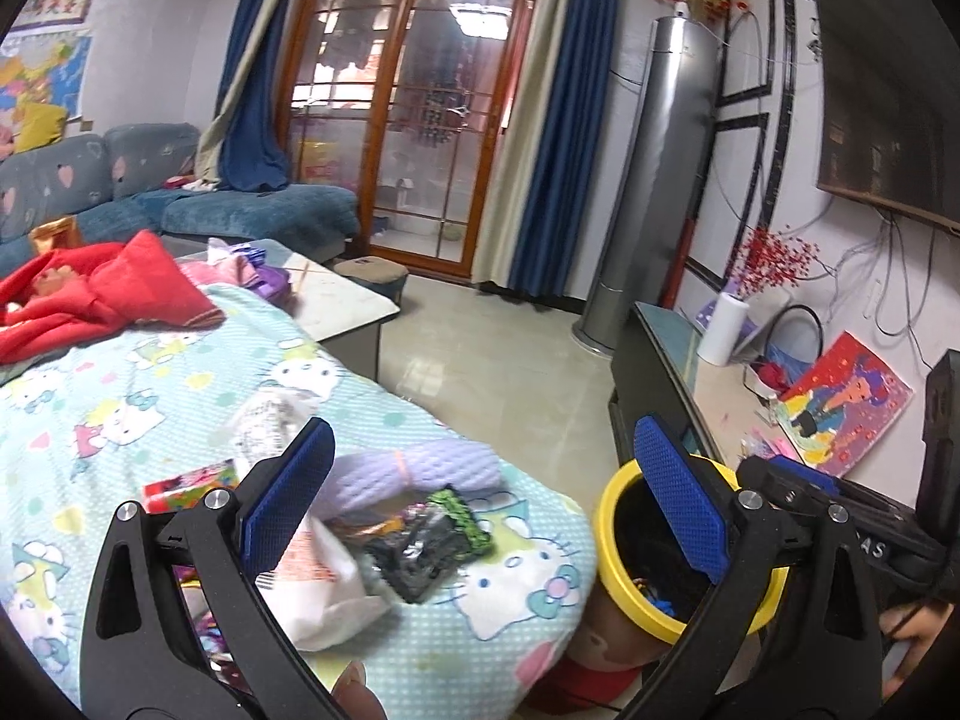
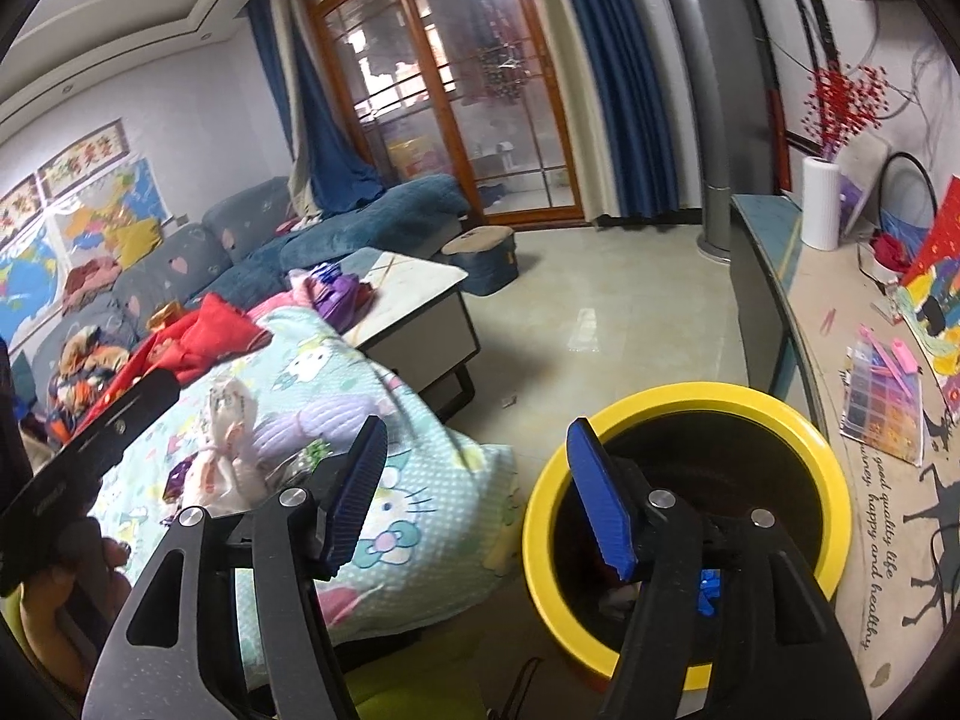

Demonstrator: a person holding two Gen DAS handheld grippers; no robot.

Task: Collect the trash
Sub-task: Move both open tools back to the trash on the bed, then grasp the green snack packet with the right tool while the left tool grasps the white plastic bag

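**A:** So where are we at? Both grippers look empty. The right gripper (image 2: 477,492) has its jaws apart with nothing between them, hovering by the rim of the yellow bin (image 2: 690,402). I'd guess it's between drops.

**B:** Yeah, and the left gripper (image 1: 486,492) is spread wide too, nothing in it. There's already some stuff down in the bin. The leftover trash is sitting on the cartoon-cat blanket (image 1: 180,372): a black wrapper (image 1: 420,546), a white plastic bag (image 1: 324,588) and a small red box (image 1: 189,483).

**A:** So next is probably swinging back over the blanket, lining the jaws around that wrapper and pinching it without snagging the fabric.
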